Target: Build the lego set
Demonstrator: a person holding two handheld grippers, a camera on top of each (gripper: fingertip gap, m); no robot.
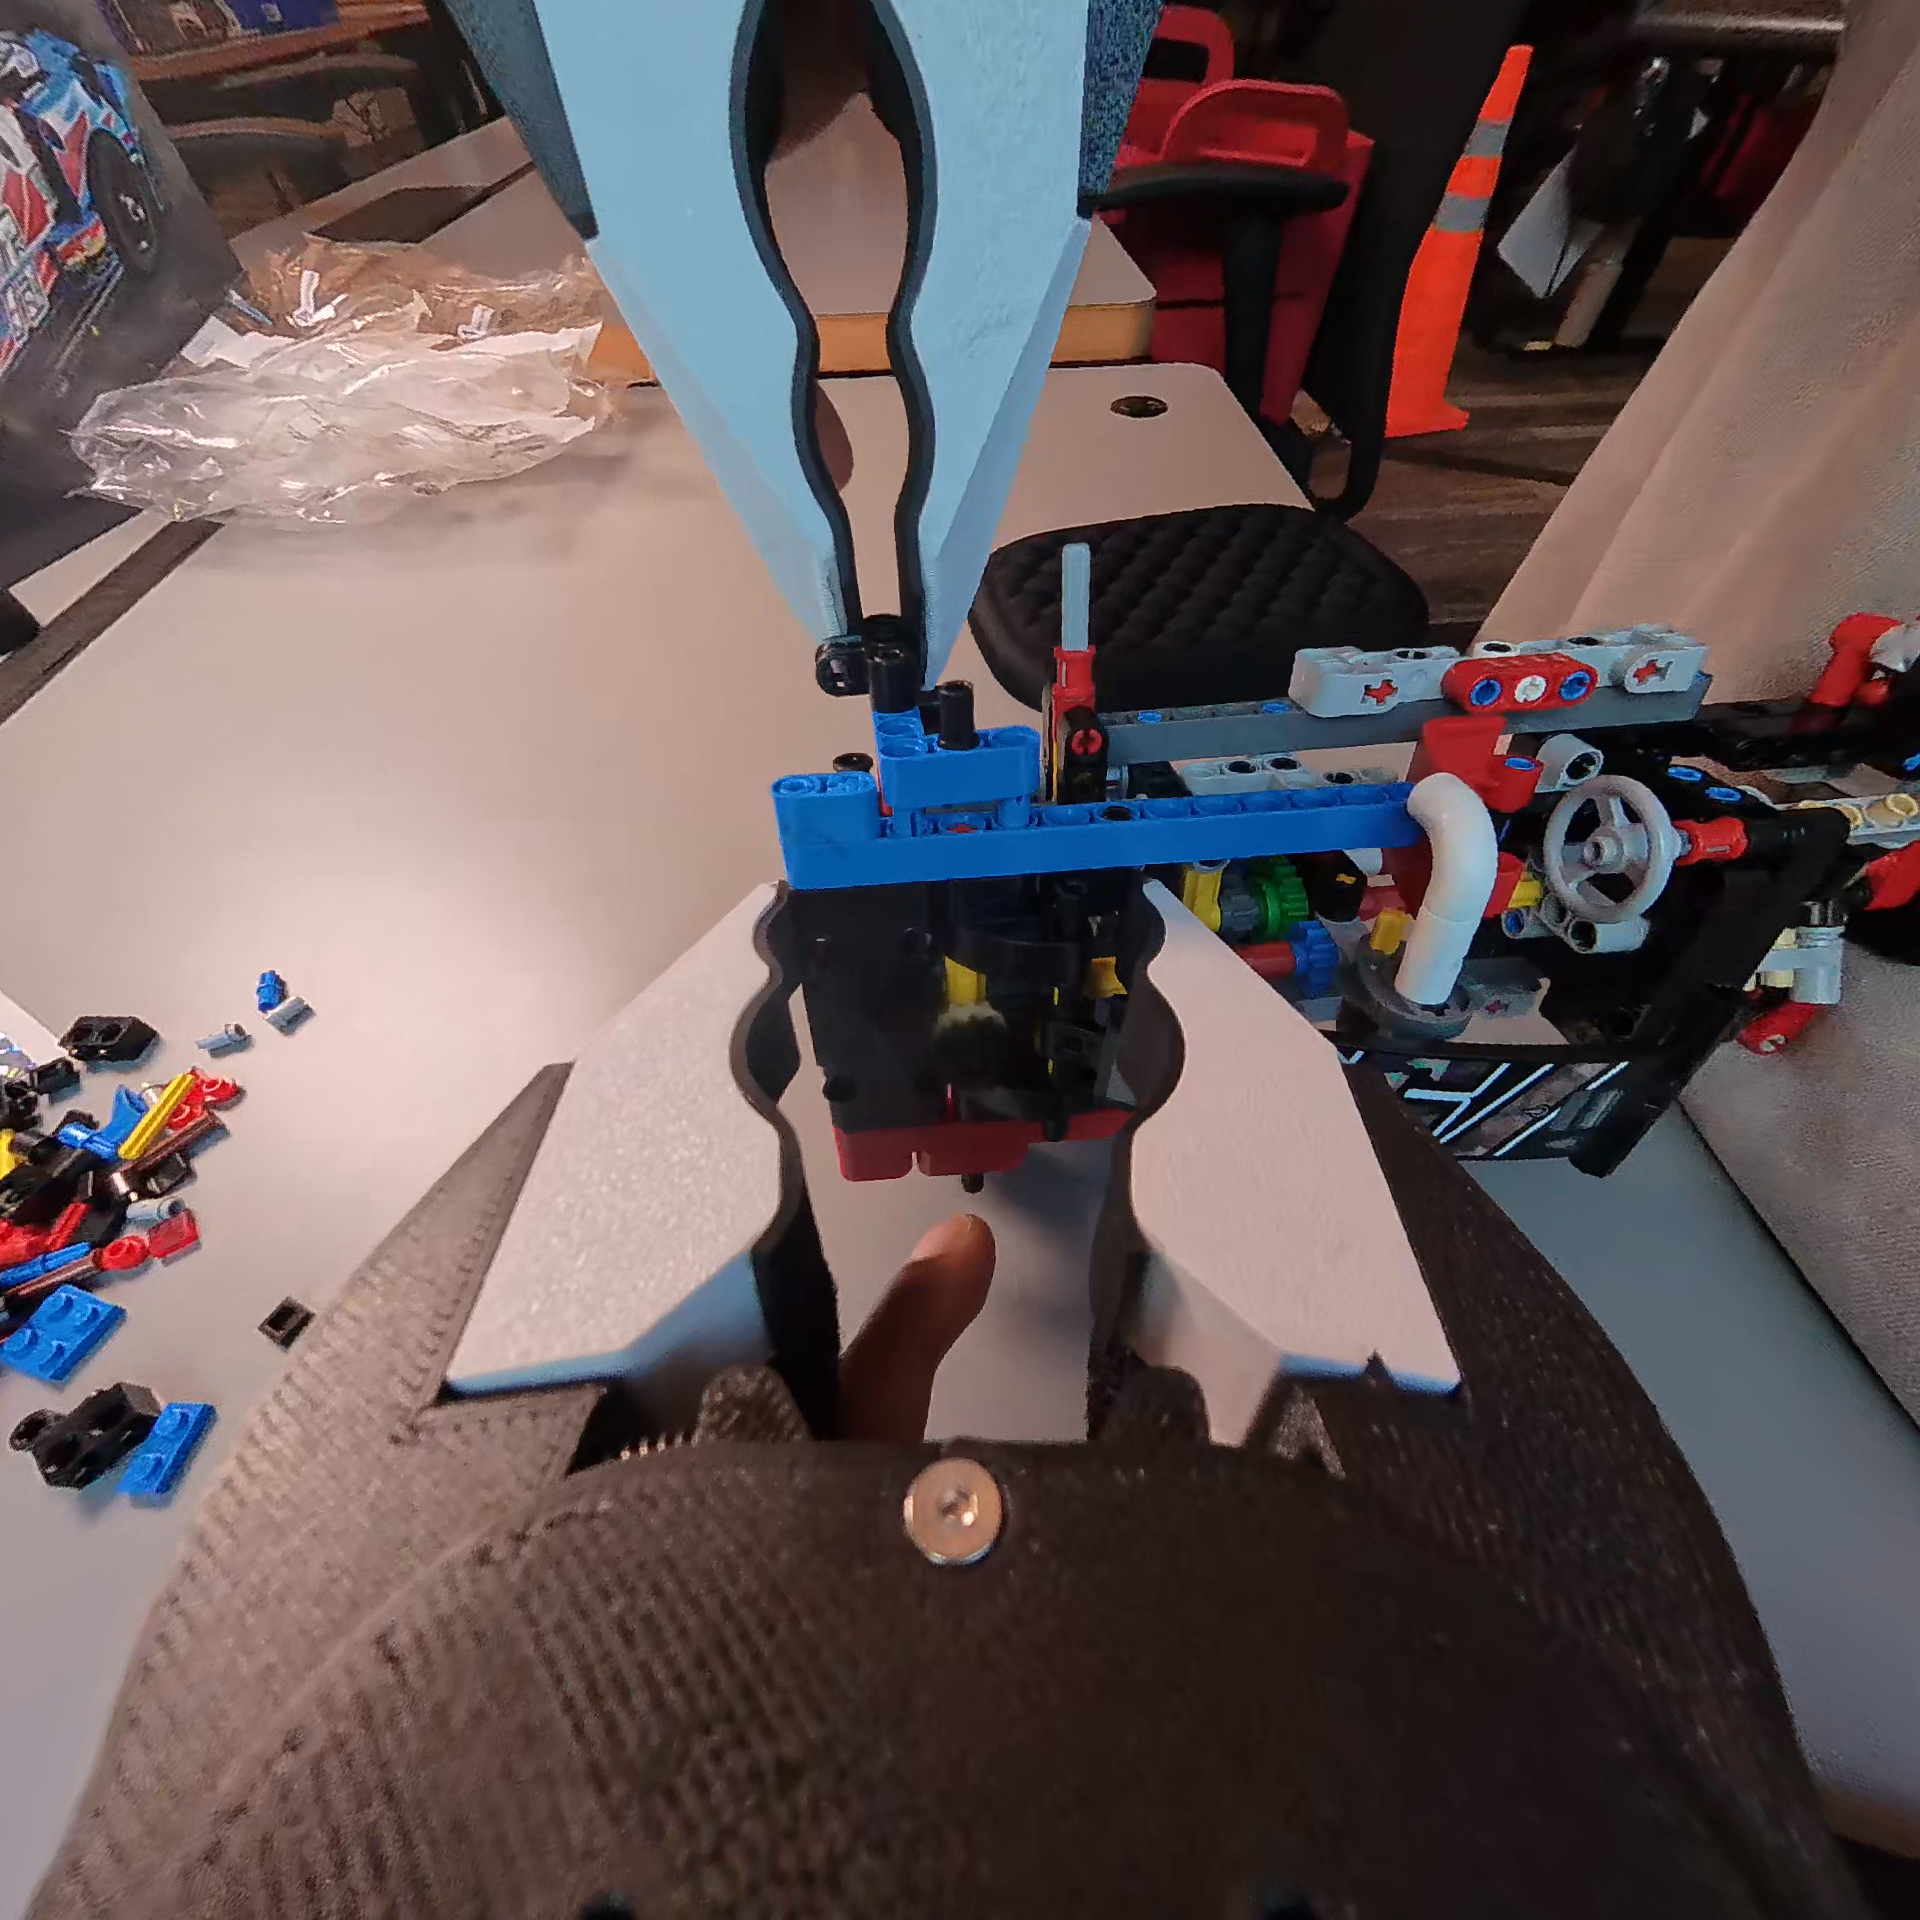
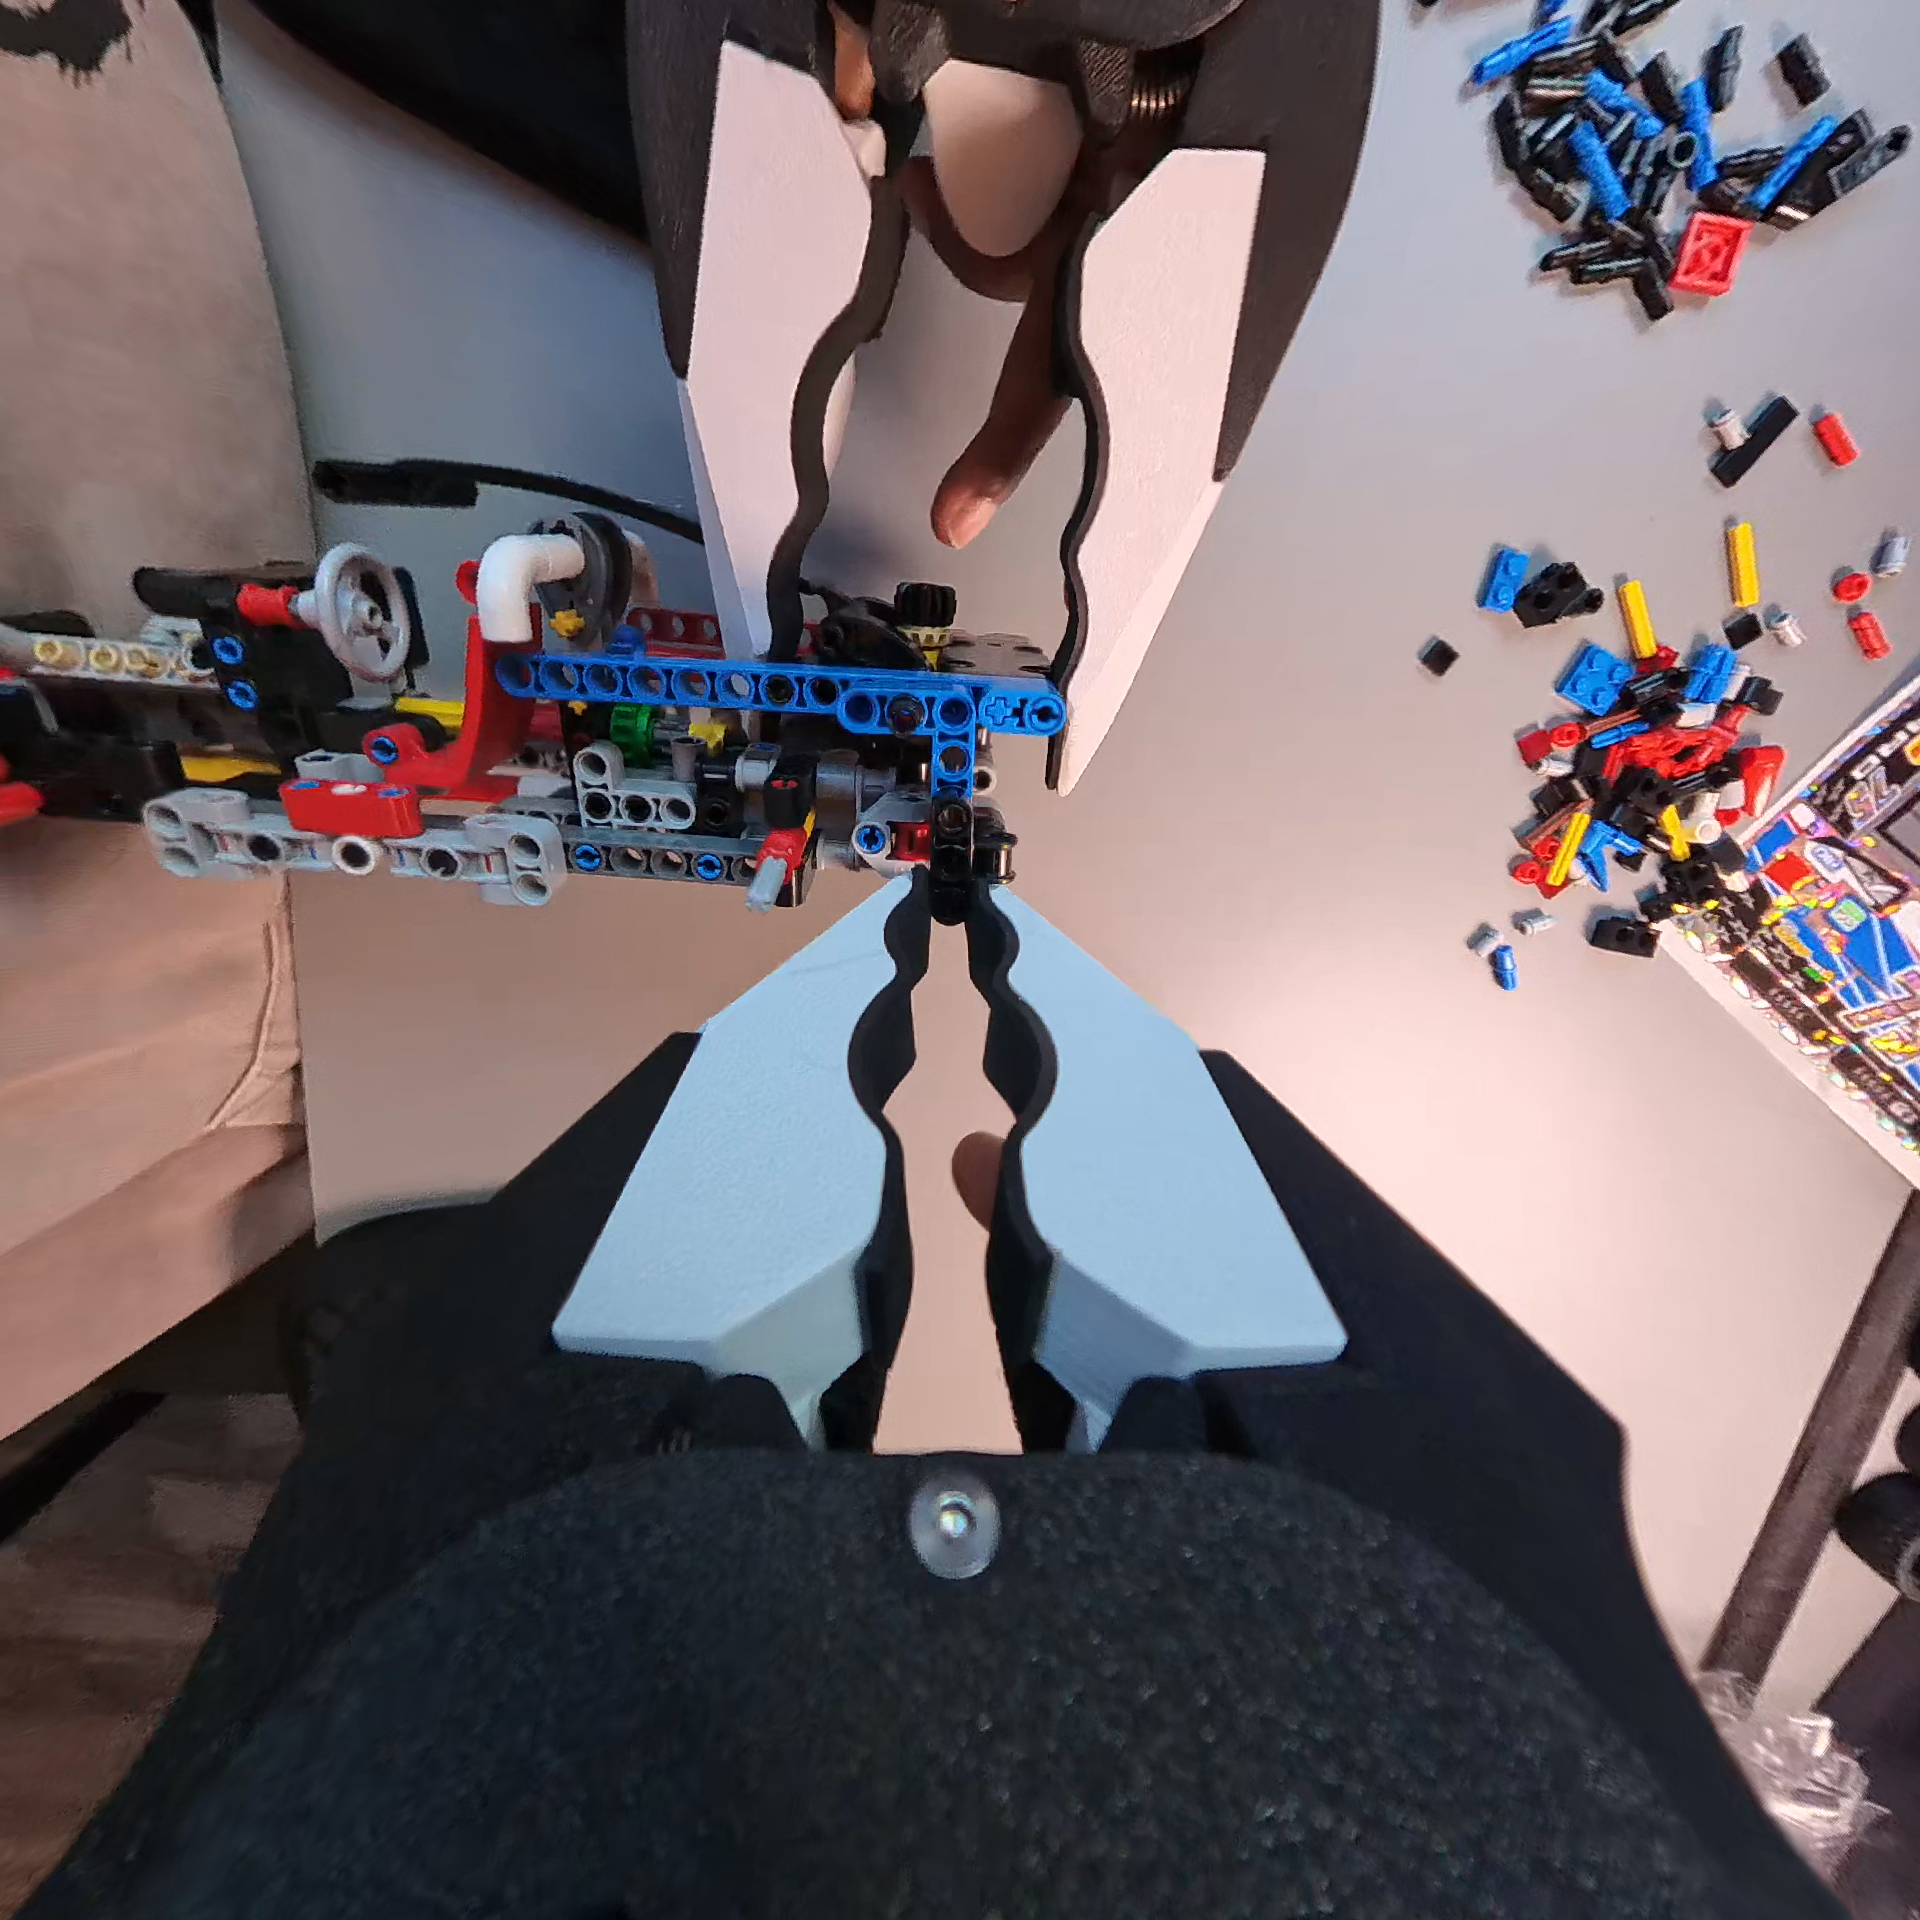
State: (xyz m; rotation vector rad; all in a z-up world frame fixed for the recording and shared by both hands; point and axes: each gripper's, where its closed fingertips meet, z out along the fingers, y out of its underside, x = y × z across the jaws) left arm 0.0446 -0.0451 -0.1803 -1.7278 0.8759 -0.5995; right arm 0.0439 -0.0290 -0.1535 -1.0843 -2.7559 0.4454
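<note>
Two grippers meet over one half-built lego model (image 1: 1299, 883) — a long chassis of black, grey, red and blue beams with a grey steering wheel (image 1: 1605, 847) and a white curved pipe (image 1: 1449, 894), held above the pale grey table (image 1: 468, 779). The left gripper (image 1: 966, 966) has its pale fingers spread wide around the model's black-and-red end block, pressing against its two sides, with a long blue studless beam (image 1: 1091, 836) running across just above them. The right gripper (image 2: 945, 899) has its fingers nearly together, pinching a small black connector piece (image 2: 961, 842) at the tips; that piece touches the end of a short blue L-shaped beam (image 2: 954, 743) on the model. Loose parts in red, blue, yellow and black lie in a heap on the table (image 2: 1652, 769) — well apart from the model — next to a printed sticker sheet (image 2: 1829, 925). Crumpled clear plastic bags (image 1: 343, 405) sit farther back.
</note>
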